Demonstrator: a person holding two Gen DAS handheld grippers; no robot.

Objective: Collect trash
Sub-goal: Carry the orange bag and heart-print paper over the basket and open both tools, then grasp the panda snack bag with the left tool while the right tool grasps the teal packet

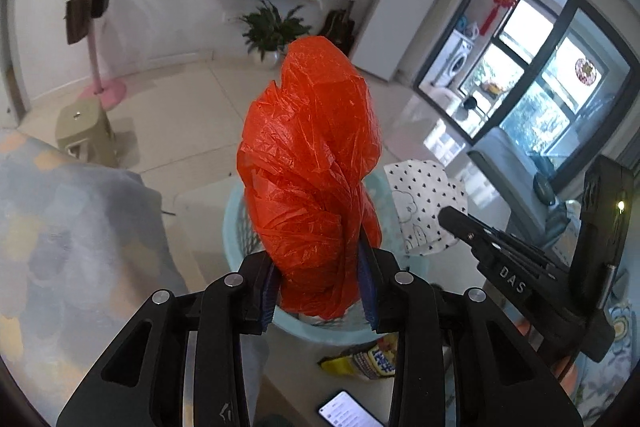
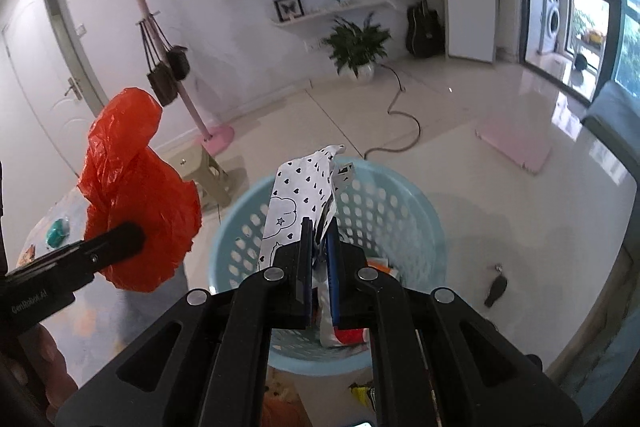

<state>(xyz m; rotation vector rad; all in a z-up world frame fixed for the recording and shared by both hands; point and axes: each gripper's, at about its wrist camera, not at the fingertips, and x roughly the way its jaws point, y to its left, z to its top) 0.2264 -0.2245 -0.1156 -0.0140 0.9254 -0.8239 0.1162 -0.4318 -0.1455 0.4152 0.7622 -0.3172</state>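
My left gripper (image 1: 320, 267) is shut on a crumpled red plastic bag (image 1: 312, 163) and holds it above the light blue perforated basket (image 1: 236, 227). The bag also shows in the right wrist view (image 2: 136, 195), left of the basket (image 2: 404, 211). My right gripper (image 2: 320, 251) is shut on a white wrapper with black hearts (image 2: 300, 195) and holds it over the basket's opening. The wrapper also shows in the left wrist view (image 1: 424, 203). Some trash (image 2: 380, 265) lies inside the basket.
A yellow snack packet (image 1: 368, 359) and a phone (image 1: 348, 411) lie on the table below the basket. A beige stool (image 1: 86, 131), a pink coat stand (image 2: 216, 139) and a cable (image 2: 404, 123) are on the tiled floor. A patterned cloth (image 1: 72, 227) lies at left.
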